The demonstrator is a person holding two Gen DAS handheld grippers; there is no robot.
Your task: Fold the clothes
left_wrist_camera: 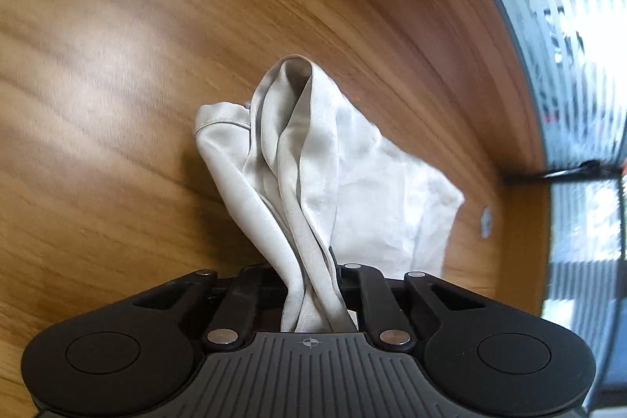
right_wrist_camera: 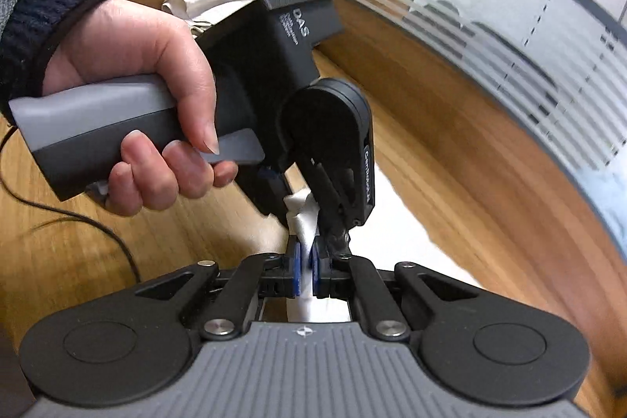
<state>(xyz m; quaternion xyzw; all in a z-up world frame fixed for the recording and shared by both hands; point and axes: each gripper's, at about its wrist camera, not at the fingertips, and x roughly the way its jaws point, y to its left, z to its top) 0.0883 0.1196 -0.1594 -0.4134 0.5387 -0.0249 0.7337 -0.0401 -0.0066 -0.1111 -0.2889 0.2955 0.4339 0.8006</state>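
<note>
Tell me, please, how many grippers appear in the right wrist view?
2. The right gripper sits at bottom centre, shut on white cloth. The left gripper, in the person's hand, pinches the same cloth just above.

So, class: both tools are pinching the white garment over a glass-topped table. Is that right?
Not quite. The table is wood, not glass-topped, as the left wrist view shows. The rest stands: the left tool and the right tool are both pinching the white garment.
</note>
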